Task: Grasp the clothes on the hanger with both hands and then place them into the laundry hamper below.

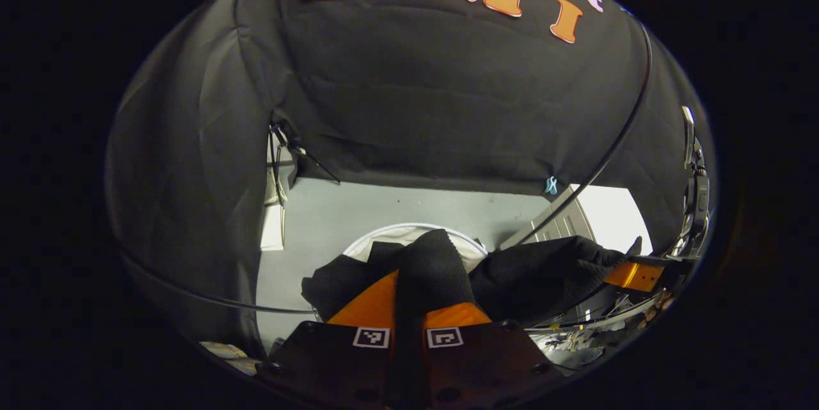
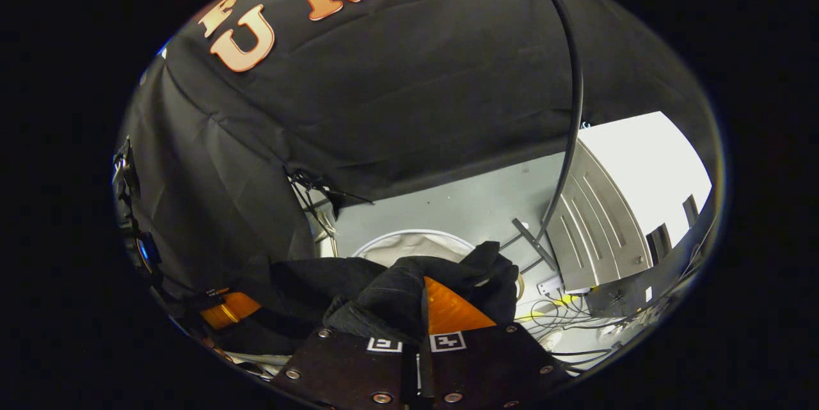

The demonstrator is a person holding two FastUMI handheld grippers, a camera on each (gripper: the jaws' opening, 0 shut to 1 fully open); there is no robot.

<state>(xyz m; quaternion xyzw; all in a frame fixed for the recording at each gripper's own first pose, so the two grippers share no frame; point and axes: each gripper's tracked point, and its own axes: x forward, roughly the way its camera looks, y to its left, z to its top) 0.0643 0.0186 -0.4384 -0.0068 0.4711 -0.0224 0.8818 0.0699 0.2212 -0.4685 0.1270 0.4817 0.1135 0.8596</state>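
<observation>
Above the white hamper (image 1: 409, 231), a black garment (image 1: 537, 275) is held stretched between the left gripper (image 1: 409, 307) and the right gripper (image 2: 422, 307), each clamped on a fold. Most of the hamper's rim is hidden by the cloth.

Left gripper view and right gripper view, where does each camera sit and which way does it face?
Left gripper view: rides the left tongs, facing down; its fingers clamp the black knitted garment.
Right gripper view: rides the right tongs, facing down, gripping that cloth.
Shared: the garment, white round laundry hamper, grey floor.
</observation>
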